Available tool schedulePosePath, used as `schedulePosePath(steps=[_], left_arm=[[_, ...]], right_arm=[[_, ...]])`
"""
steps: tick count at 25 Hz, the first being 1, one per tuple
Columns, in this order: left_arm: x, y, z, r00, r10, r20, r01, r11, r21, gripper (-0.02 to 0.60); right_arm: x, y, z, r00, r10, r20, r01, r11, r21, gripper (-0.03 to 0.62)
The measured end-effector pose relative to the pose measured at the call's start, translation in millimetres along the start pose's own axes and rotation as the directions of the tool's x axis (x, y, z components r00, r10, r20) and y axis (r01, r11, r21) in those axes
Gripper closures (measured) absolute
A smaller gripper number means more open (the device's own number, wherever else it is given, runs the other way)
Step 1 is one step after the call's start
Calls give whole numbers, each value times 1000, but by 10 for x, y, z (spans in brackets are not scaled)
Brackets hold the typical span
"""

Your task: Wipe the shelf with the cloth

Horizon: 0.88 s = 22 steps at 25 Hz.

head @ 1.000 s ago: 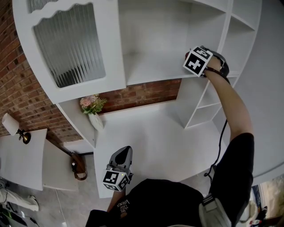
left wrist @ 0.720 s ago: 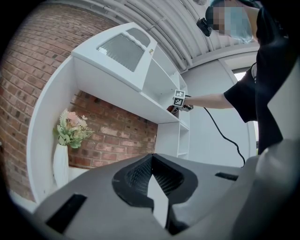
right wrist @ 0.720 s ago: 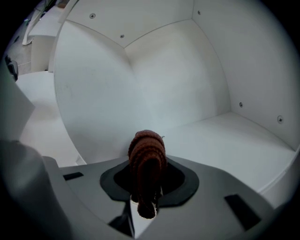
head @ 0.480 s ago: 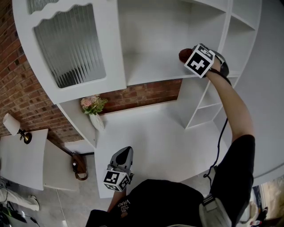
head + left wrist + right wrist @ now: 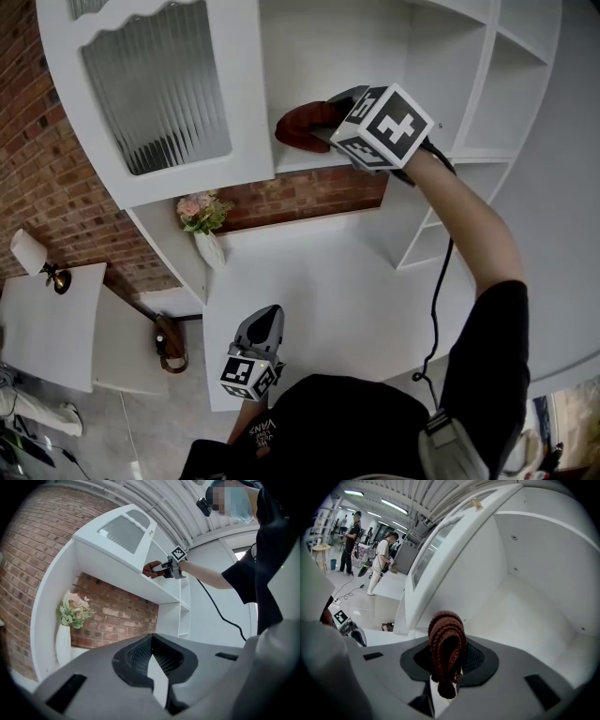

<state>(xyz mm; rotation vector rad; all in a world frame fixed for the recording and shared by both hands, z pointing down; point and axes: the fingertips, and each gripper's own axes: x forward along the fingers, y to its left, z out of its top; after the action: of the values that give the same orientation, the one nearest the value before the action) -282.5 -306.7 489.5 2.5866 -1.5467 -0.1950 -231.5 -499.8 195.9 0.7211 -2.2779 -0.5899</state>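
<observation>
1. The right gripper point(image 5: 330, 120) was clenched on the cloth point(image 5: 300, 127), a reddish-brown knitted piece folded into a thick wad. In the right gripper view the fold stood on edge between the jaws of the right gripper point(image 5: 447, 679), with the cloth point(image 5: 447, 639) bulging out ahead of them.
2. The cloth lay at the front part of the shelf point(image 5: 314, 161), just beside the ribbed-glass cabinet door point(image 5: 155, 89). Contact with the board could not be confirmed from any view.
3. Judged purpose of the hold: the pinch at the rear of the wad left the rounded fold free, giving a broad padded face to drag over the board. The arm was raised and extended so that the gripper came in over the shelf's front edge.
4. Orientation: in the head view the cloth's long axis ran roughly along the shelf's front edge, with its free end pointing left toward the cabinet door and its gripped end to the right.
5. The left gripper point(image 5: 262, 323) hung low near the person's body, well apart from the shelf. The jaws of the left gripper point(image 5: 157, 667) were together with nothing between them. It was judged idle, kept clear of the wiping arm.
</observation>
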Motion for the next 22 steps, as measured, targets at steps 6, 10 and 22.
schedulePosePath(steps=[6, 10, 22], left_arm=[[-68, 20, 3, 1000, 16, 7, -16, 1000, -3, 574], [-86, 42, -16, 1000, 22, 3, -22, 1000, -7, 574], [66, -20, -45, 1000, -23, -13, 23, 1000, -2, 574]], right_arm=[[257, 382, 55, 995, 98, -31, -99, 994, -39, 499], [285, 332, -71, 995, 86, -58, -89, 995, -35, 499], [-210, -335, -988, 977, -70, -202, 73, 997, 10, 499]])
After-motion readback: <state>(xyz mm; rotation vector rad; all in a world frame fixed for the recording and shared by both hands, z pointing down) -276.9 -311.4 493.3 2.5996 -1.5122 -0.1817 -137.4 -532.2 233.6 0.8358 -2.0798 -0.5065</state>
